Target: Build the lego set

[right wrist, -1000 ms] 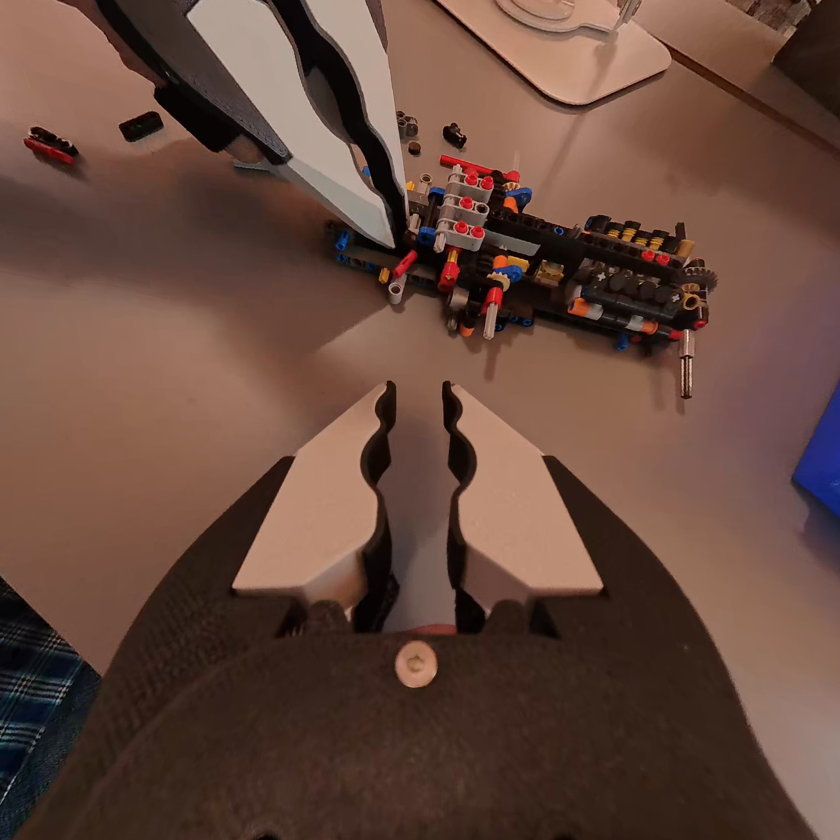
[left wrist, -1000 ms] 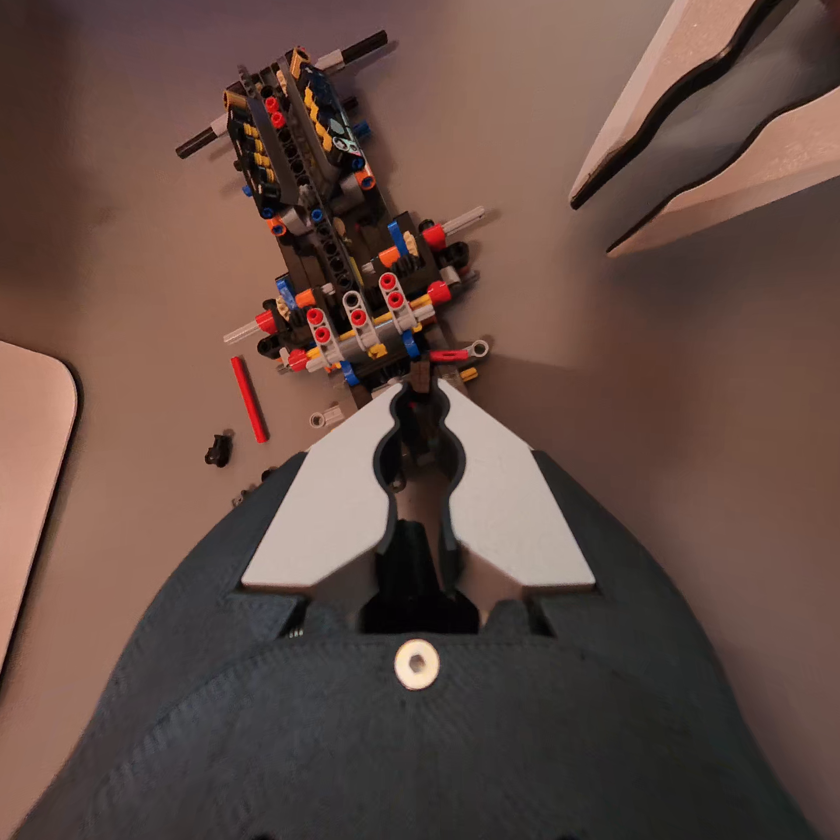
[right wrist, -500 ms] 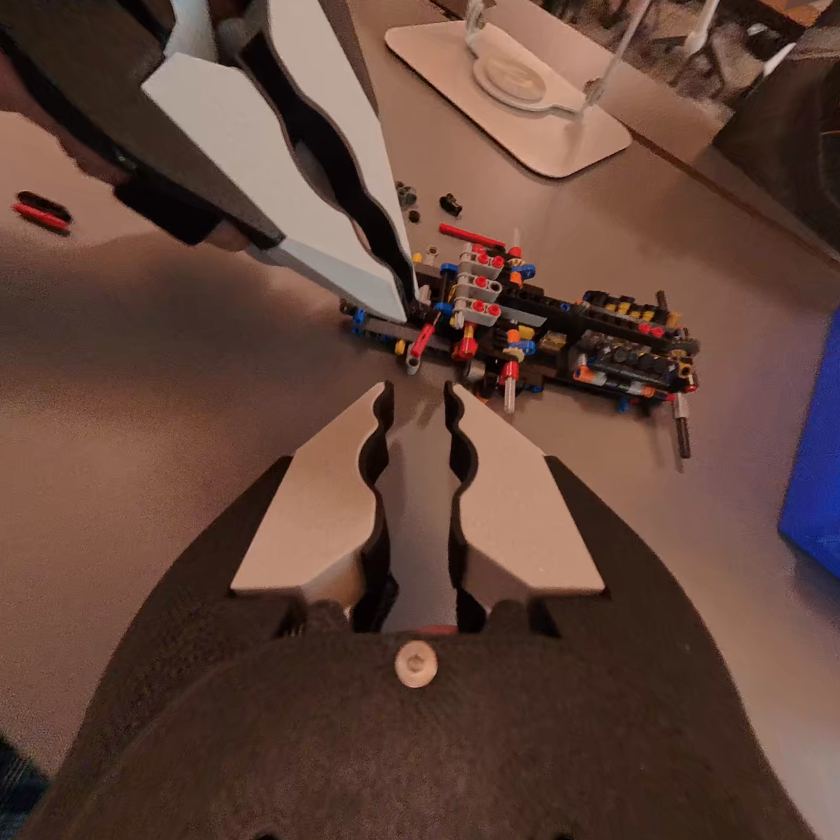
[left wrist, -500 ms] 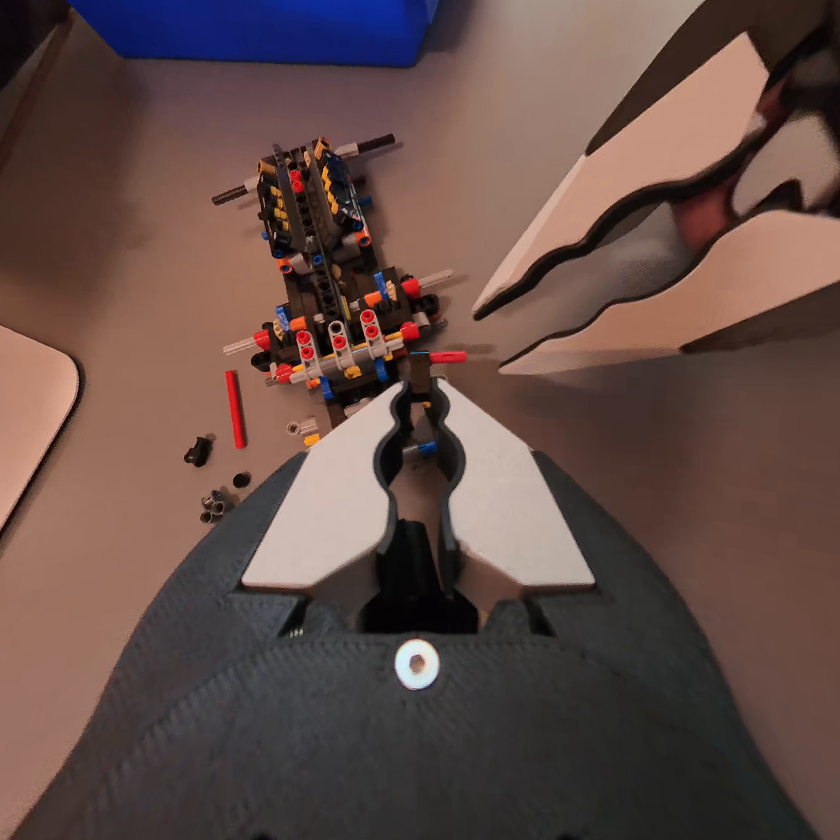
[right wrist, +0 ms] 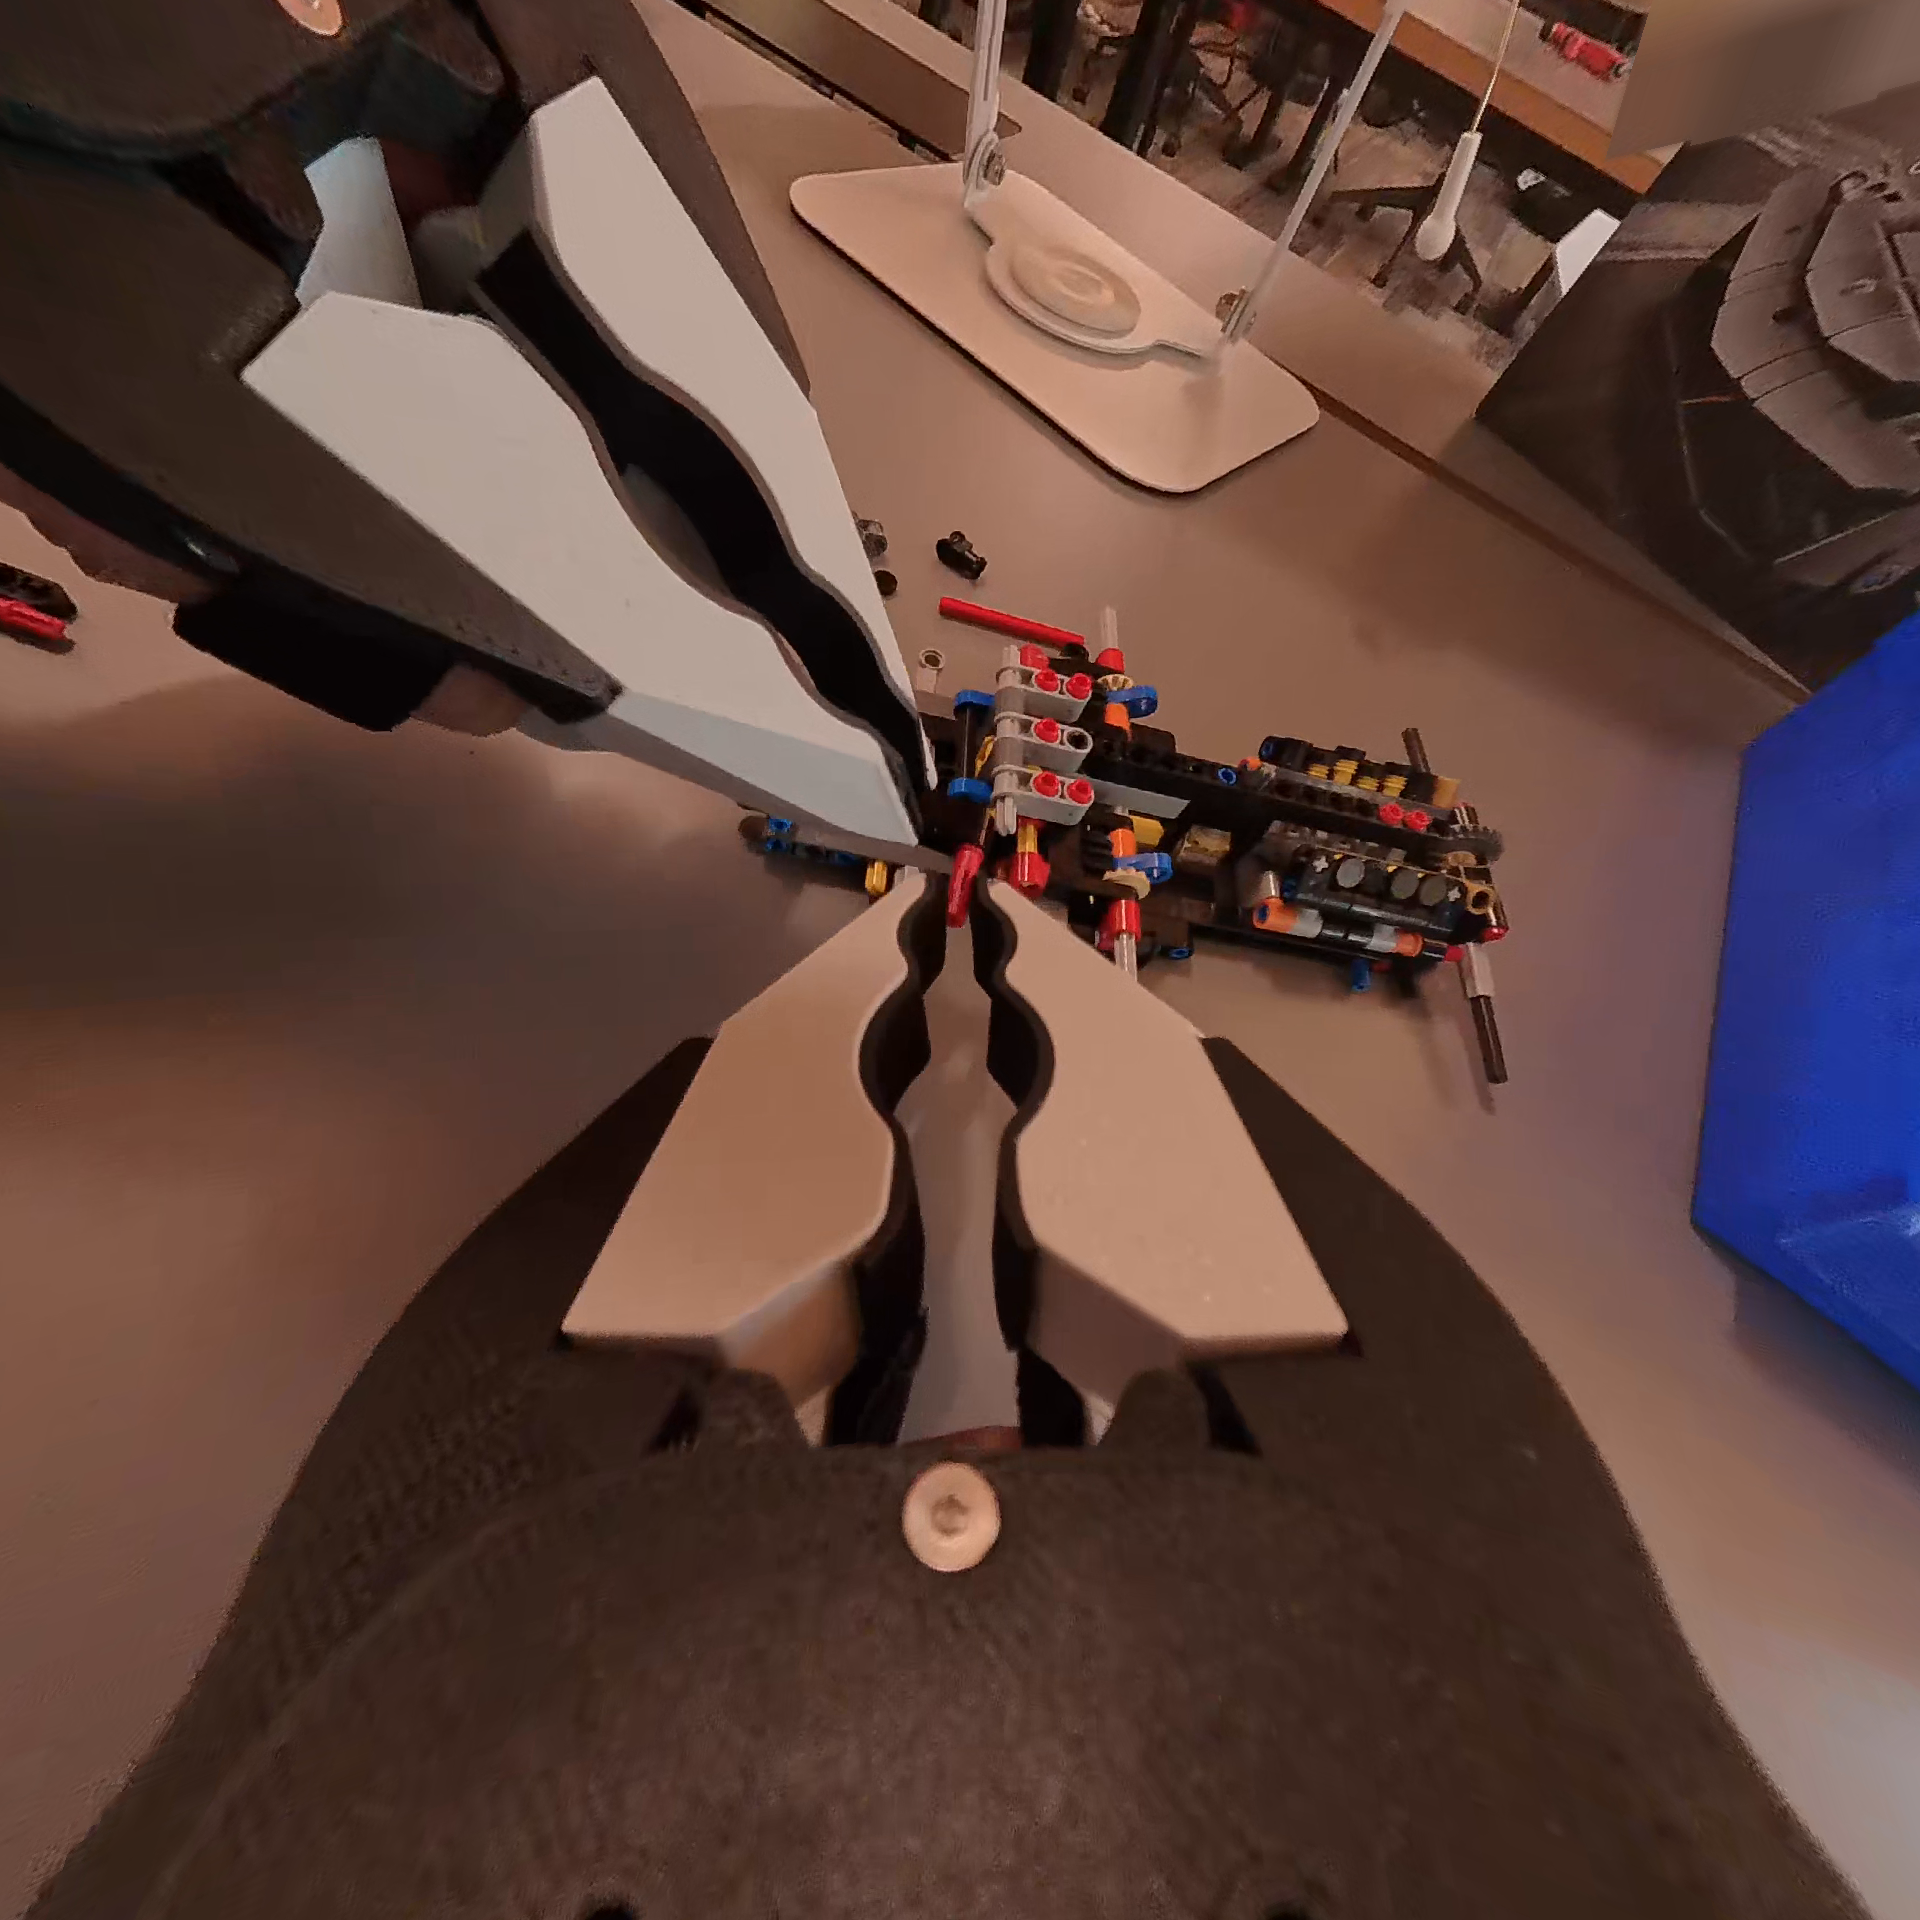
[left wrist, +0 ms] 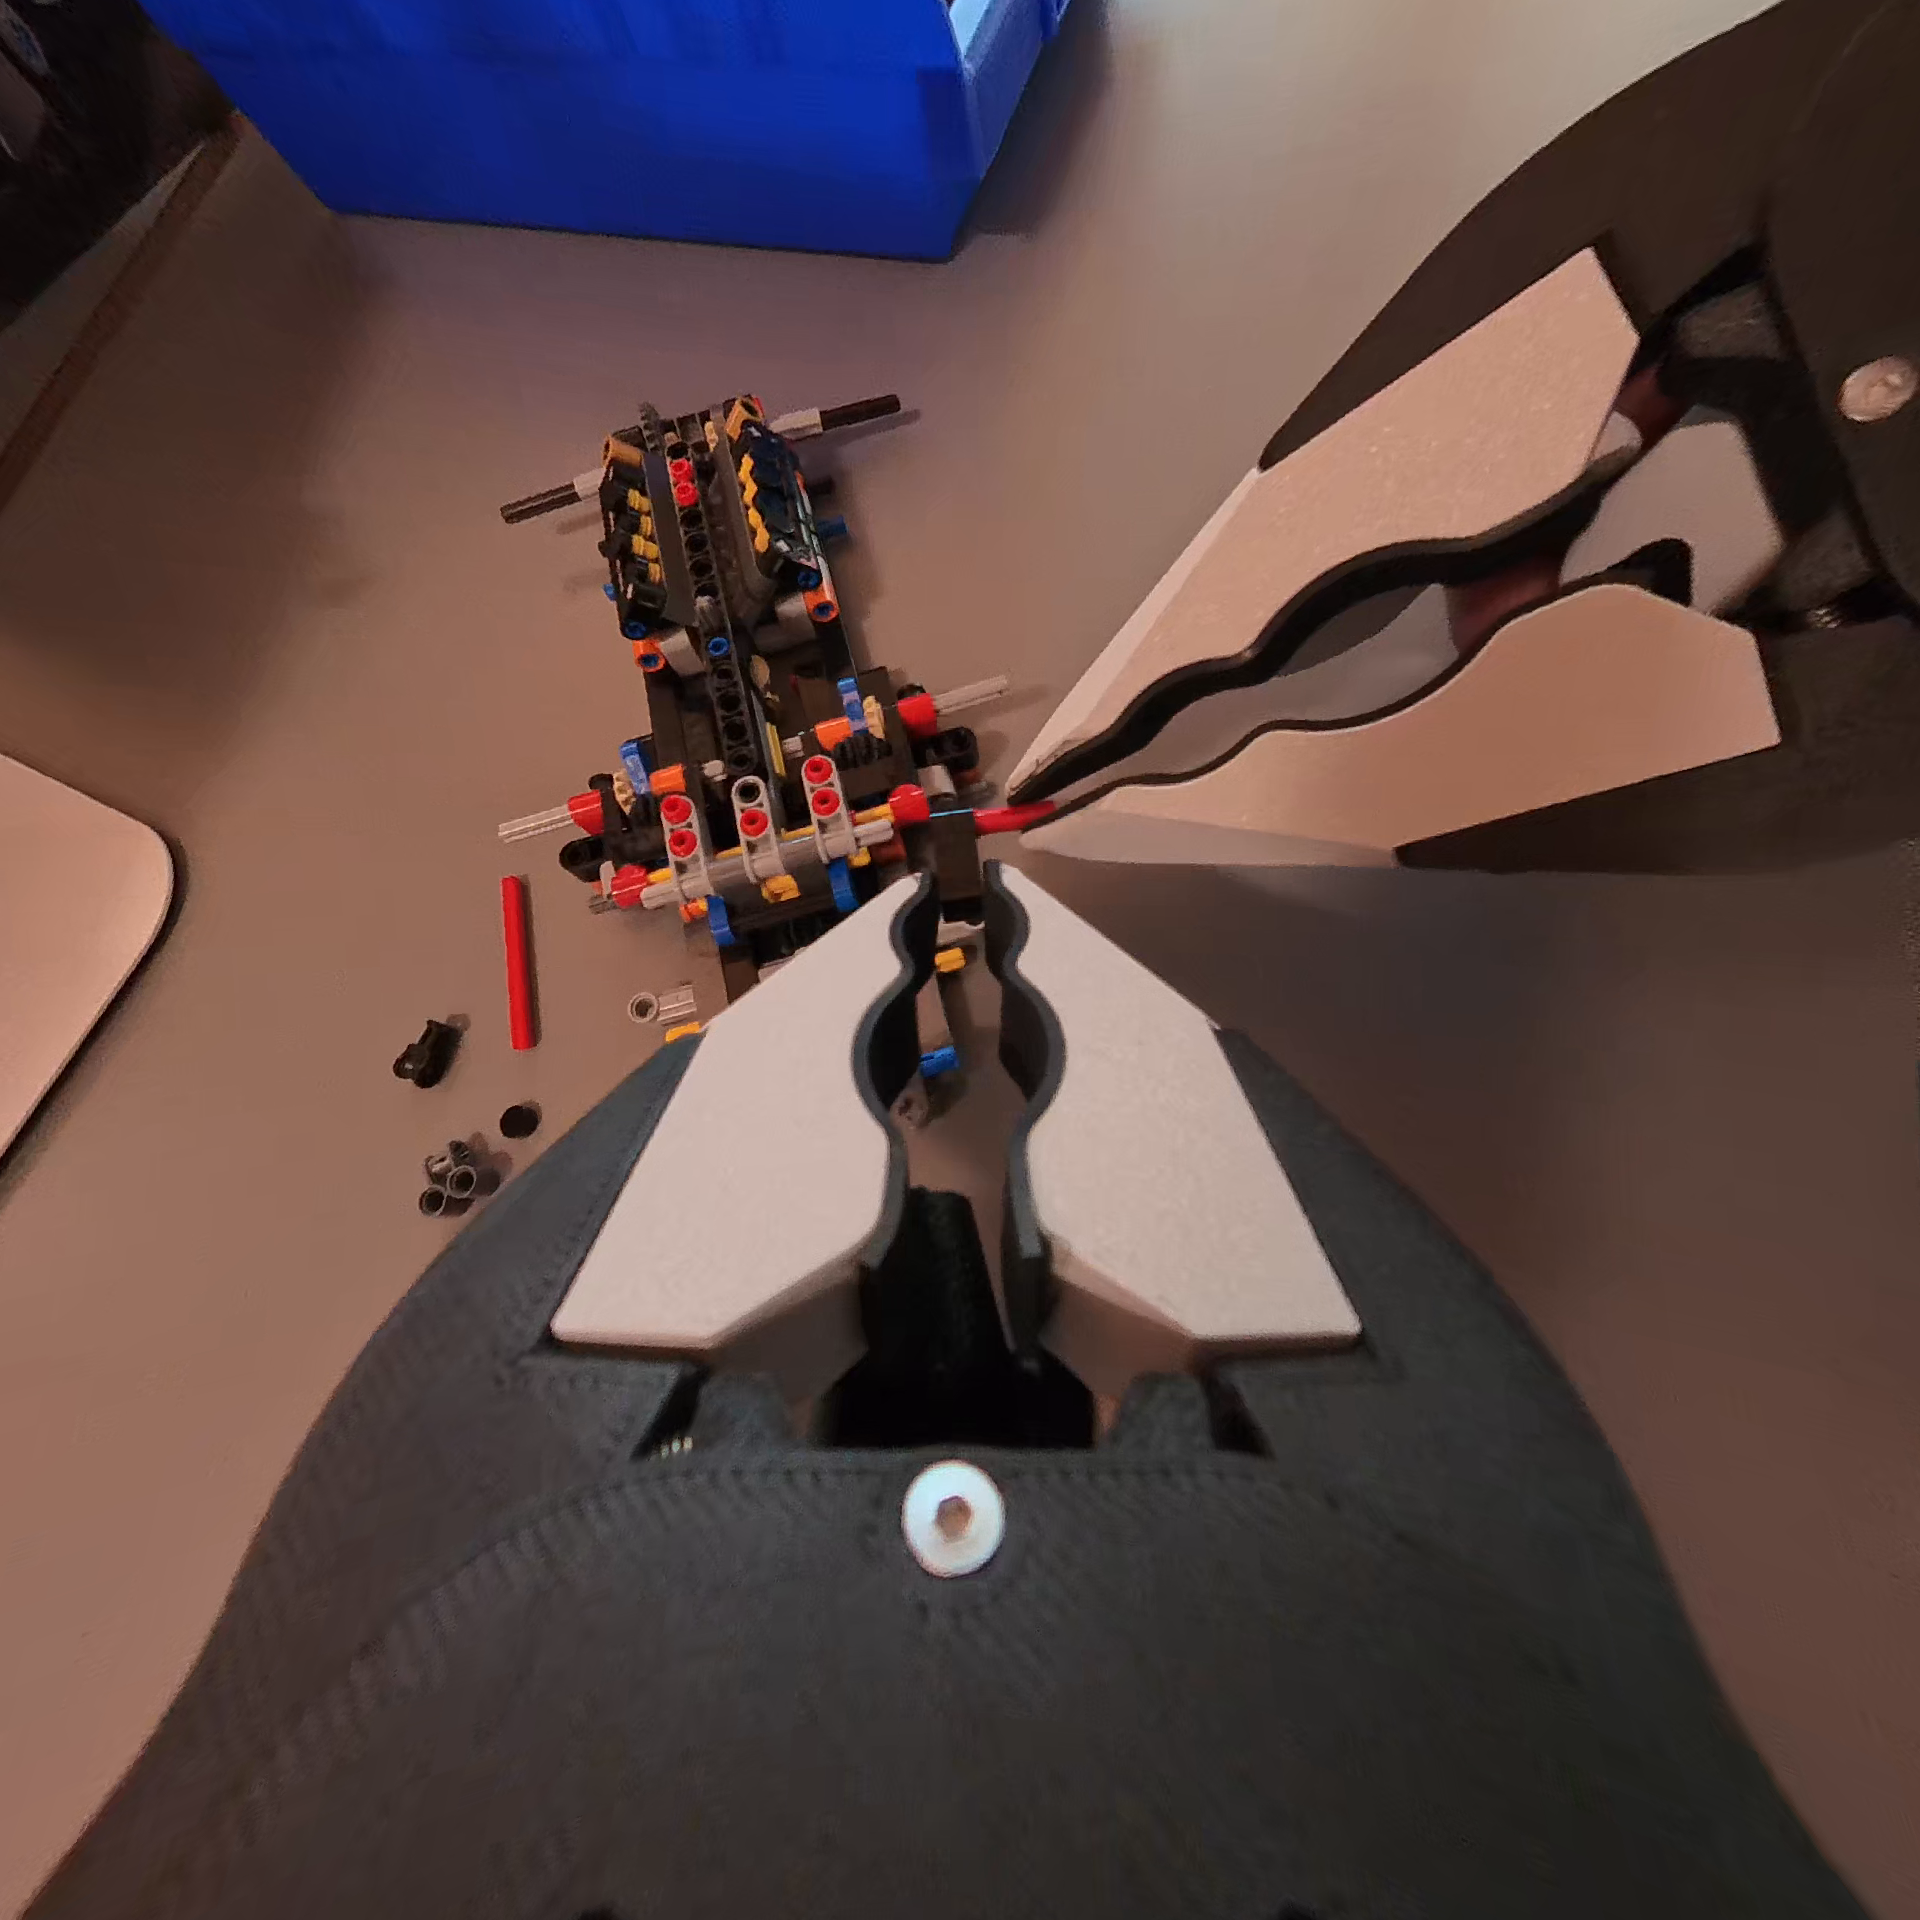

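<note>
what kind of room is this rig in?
Likely an office or lab desk: a flat monitor stand base on the grey tabletop, chair legs beyond it, and a blue bin.

A blue bin (left wrist: 582, 114) stands on the grey table (left wrist: 1455, 1143), and its near wall also shows at the right edge of the right wrist view (right wrist: 1839, 997). A pale flat stand base (right wrist: 1049, 322) with thin white uprights lies on the same table, well apart from the blue bin, and one rounded corner of it enters the left wrist view (left wrist: 73, 914). A dark box (right wrist: 1745, 343) printed with a grey model picture stands just behind the blue bin, at the table's far edge.
</note>
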`<state>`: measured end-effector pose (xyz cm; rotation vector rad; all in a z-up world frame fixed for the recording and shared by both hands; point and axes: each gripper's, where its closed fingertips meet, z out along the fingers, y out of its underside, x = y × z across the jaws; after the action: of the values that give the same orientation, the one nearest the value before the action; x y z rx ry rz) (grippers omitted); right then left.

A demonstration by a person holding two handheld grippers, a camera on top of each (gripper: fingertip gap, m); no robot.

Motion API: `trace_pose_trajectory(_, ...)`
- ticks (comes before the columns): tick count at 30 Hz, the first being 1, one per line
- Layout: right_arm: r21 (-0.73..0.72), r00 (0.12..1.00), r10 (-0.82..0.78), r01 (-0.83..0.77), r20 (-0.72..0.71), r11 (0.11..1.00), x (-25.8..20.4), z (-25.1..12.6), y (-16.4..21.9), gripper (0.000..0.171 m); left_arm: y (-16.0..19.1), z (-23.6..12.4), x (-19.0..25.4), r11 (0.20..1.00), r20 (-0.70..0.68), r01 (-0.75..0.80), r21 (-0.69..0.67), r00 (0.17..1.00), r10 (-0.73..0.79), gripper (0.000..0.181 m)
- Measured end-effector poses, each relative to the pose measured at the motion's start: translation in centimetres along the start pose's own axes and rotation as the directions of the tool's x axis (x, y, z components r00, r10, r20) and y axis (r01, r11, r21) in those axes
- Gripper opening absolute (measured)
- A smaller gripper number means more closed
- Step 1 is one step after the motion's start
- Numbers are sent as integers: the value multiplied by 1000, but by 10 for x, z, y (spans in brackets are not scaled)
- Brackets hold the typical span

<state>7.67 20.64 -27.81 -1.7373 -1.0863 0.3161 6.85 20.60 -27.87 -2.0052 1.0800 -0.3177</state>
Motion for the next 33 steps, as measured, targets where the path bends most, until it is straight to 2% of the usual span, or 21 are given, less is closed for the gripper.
trace_pose_trajectory(3,0,1000,-13,13,-1,1000,3,1,0,1,-2,-1,0,1000,-14,5,24,1000,-5,9)
trace_pose_trajectory(8,-23,998,-53,53,-23,998,13,5,4,0,-5,-6,-13,999,2,3,50,1000,-3,36)
trace_pose_trajectory(15,-52,995,-80,77,-54,996,24,11,10,0,9,9,-31,999,25,-36,-28,999,37,65)
trace_pose_trajectory(25,-62,994,-92,89,-56,994,25,16,12,0,12,23,-40,998,40,-31,-53,999,34,69)
trace_pose_trajectory(33,-79,997,-68,65,-38,995,24,18,11,0,10,27,-39,999,47,-33,-42,998,35,59)
